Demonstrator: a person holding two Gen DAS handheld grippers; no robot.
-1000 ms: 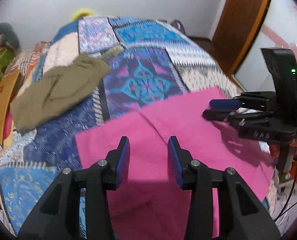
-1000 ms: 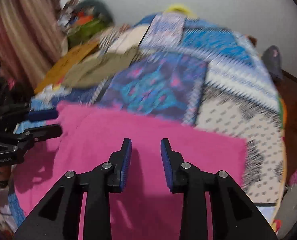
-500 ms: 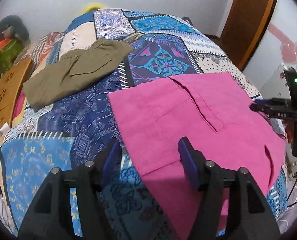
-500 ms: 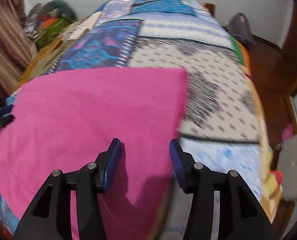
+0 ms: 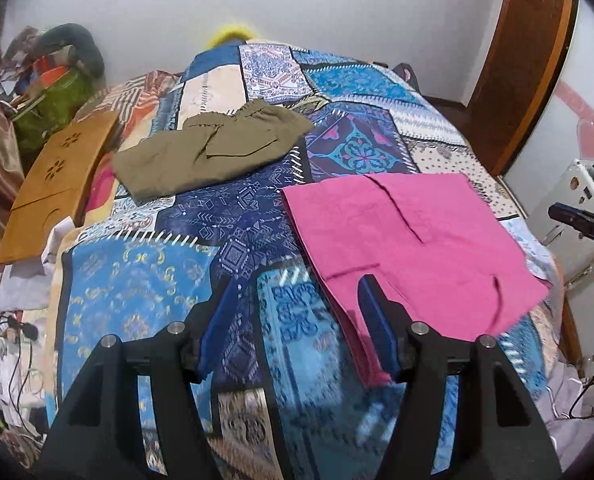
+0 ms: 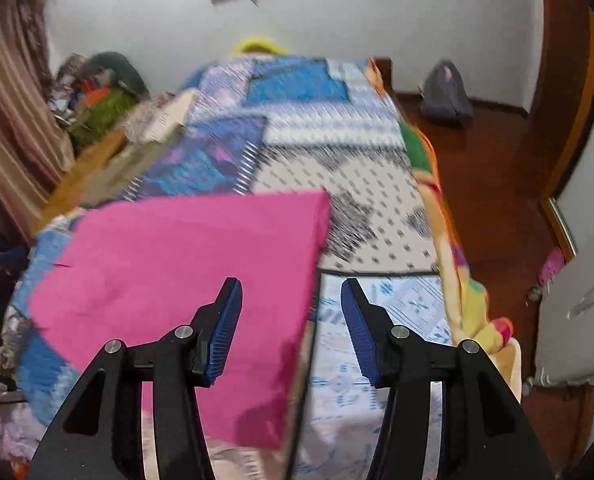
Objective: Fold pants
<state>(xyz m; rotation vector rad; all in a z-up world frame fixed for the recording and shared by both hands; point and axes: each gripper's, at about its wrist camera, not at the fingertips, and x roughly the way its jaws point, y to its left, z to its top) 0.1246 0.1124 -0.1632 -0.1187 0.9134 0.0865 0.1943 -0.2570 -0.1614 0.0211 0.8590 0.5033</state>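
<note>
Left wrist view, folded pink pants flat on quilt, long axis seemingly toward wall, left gripper and right gripper both agape, empty.

Bedroom surroundings, patchwork bed.

Patchwork quilt covers the bed, blue and patterned blocks. Wooden board with flower cutouts leans at its left edge; green bag in the clutter behind. Grey bag on the wood floor. Brown door at right. Striped curtain at left.
</note>
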